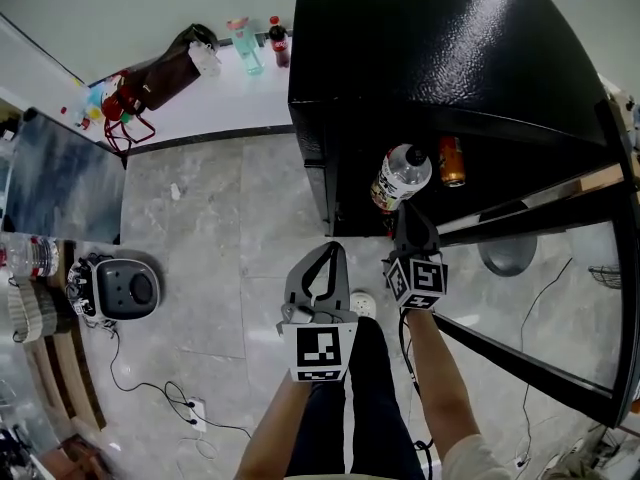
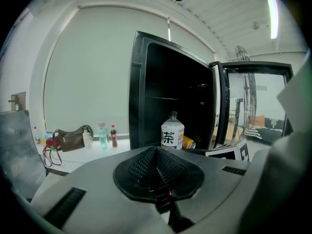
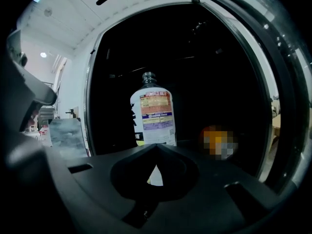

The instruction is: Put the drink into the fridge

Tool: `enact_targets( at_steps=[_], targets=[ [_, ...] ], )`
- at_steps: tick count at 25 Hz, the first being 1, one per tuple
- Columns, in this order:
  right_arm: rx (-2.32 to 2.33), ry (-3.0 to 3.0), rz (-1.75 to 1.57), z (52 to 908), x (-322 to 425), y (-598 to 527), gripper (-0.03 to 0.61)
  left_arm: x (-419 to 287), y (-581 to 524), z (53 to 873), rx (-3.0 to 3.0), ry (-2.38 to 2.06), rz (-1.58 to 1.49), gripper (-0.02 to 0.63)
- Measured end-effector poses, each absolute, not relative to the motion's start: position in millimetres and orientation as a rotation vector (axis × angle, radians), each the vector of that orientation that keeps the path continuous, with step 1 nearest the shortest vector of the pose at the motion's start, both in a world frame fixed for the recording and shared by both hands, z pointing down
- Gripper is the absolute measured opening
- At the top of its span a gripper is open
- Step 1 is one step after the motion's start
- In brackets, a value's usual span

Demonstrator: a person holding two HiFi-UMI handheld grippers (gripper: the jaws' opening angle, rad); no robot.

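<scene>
Placing step looks nearly done. The bottle [image 3: 152, 113] stands upright inside the open fridge [image 1: 420, 48], straight ahead of the right gripper [image 3: 156, 147] and just past its tips. That gripper is clenched with its jaws tip to tip and nothing between them. From the head view its tips [image 1: 406, 211] sit right at the bottle [image 1: 402, 175] near the base. Touching or just short, can't tell.

The left gripper [image 2: 156, 150] is also clenched and empty. It hangs outside the fridge beside the right one [image 1: 330, 252], with the bottle [image 2: 172, 133] ahead of it and slightly to its right.

Next move, my read: either nudge the bottle deeper with the shut jaws, or back the right gripper straight out without clipping it. After that, swing the glass door [image 1: 540, 268] shut; it stands wide open on the right gripper's right.

Hard to read:
- The bottle base and its footing are hidden behind the right jaws.
- The fridge interior is black, so shelf depth is unclear.
- The orange can [image 1: 452, 161] to the right of the bottle is patched over in the right gripper view.
</scene>
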State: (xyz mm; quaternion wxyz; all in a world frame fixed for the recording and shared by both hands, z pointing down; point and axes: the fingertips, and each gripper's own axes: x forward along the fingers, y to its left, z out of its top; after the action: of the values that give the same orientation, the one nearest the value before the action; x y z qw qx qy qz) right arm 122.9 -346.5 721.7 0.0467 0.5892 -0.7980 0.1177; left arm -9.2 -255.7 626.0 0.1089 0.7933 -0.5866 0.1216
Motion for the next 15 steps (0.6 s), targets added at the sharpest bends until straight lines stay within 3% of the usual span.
enact_targets(
  at_steps=[15],
  targets=[
    [1.747, -2.446, 0.349, 725.7, 114.5, -374.7, -0.005, -8.2, -261.0, 632.7, 2.305, -1.746, 0.359, 0.005]
  ],
)
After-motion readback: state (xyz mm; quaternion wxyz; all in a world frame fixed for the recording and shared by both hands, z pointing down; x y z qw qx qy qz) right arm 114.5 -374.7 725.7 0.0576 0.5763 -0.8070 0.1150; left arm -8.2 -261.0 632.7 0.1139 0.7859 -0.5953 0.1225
